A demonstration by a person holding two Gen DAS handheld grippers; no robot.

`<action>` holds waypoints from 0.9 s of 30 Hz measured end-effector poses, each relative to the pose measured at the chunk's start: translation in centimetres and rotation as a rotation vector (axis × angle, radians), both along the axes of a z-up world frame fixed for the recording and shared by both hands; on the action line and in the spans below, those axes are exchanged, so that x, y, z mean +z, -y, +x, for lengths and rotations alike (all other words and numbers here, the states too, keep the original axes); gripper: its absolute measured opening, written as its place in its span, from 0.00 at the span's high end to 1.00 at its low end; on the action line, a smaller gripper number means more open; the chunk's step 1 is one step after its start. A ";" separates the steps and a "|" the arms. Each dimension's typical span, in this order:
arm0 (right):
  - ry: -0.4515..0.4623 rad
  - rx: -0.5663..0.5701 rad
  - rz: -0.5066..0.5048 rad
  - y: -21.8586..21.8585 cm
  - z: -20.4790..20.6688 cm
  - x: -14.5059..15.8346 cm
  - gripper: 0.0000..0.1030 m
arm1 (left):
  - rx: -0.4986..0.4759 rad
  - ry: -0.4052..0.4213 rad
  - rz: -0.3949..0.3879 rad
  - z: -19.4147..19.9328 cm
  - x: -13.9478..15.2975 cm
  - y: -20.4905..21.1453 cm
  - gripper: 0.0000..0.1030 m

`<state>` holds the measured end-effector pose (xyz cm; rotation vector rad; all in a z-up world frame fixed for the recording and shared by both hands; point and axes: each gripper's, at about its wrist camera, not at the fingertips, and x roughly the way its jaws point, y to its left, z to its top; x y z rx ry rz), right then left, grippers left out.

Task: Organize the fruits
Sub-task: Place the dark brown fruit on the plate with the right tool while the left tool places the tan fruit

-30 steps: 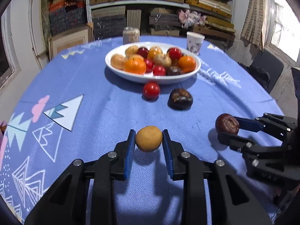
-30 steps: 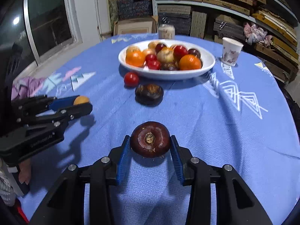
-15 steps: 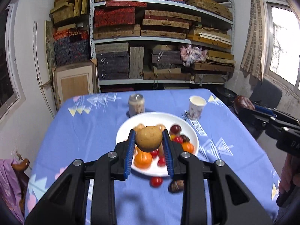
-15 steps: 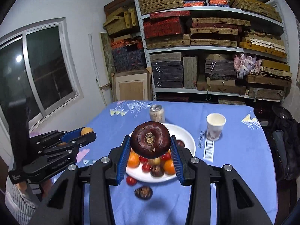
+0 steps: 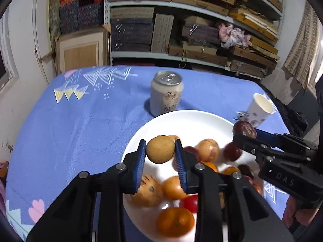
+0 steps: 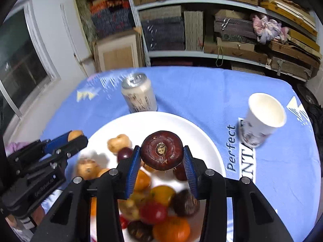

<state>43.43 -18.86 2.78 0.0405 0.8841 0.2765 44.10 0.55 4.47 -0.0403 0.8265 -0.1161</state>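
Note:
My left gripper [image 5: 160, 154] is shut on a round tan fruit [image 5: 160, 149], held in the air over the left part of the white plate [image 5: 185, 119]. My right gripper [image 6: 161, 159] is shut on a dark maroon fruit [image 6: 161, 153] above the plate's middle [image 6: 161, 121]. The plate holds several oranges, red and tan fruits. In the left wrist view the right gripper [image 5: 245, 132] comes in from the right with its maroon fruit [image 5: 244, 129]. In the right wrist view the left gripper [image 6: 73, 137] enters from the left with the tan fruit [image 6: 75, 134].
A drink can [image 5: 166, 92] stands just behind the plate on the blue patterned tablecloth [image 5: 80, 117]. A paper cup [image 6: 262, 119] stands to the plate's right. Shelves of stacked boxes [image 5: 181, 20] fill the wall behind the table. A hand [image 5: 298, 215] shows at the lower right.
Both grippers have carried their fruits forward from above the near table to over the plate. The plate, can and cup now look much closer. The grips have not changed.

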 end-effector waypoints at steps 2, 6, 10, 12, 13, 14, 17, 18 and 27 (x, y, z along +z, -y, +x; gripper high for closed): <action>-0.022 0.004 -0.018 -0.6 1.2 -0.9 0.59 | 0.010 -0.018 -0.008 1.6 -0.8 -0.4 0.73; -0.054 0.005 -0.060 -1.7 3.3 -2.3 0.58 | 0.012 -0.051 -0.016 4.2 -2.0 -0.3 0.73; -0.078 0.001 -0.069 -2.0 4.6 -3.1 0.58 | -0.008 -0.081 -0.015 6.4 -2.9 1.0 0.73; -0.086 -0.017 -0.088 -1.8 5.1 -3.5 0.58 | -0.009 -0.093 0.010 7.2 -3.5 2.0 0.74; -0.088 -0.022 -0.085 -1.7 5.3 -3.6 0.58 | -0.009 -0.095 0.014 7.4 -3.7 2.3 0.74; -0.095 -0.026 -0.076 -1.4 5.5 -3.8 0.58 | -0.012 -0.104 0.008 7.7 -3.9 2.5 0.74; -0.102 -0.026 -0.070 -1.0 5.7 -4.2 0.57 | -0.013 -0.121 -0.002 8.2 -4.4 2.7 0.74; -0.104 -0.023 -0.069 -0.9 5.7 -4.3 0.57 | -0.017 -0.129 -0.009 8.3 -4.6 2.7 0.74; -0.091 -0.020 -0.090 -1.0 5.4 -4.0 0.57 | 0.014 -0.111 0.006 7.5 -4.2 2.1 0.58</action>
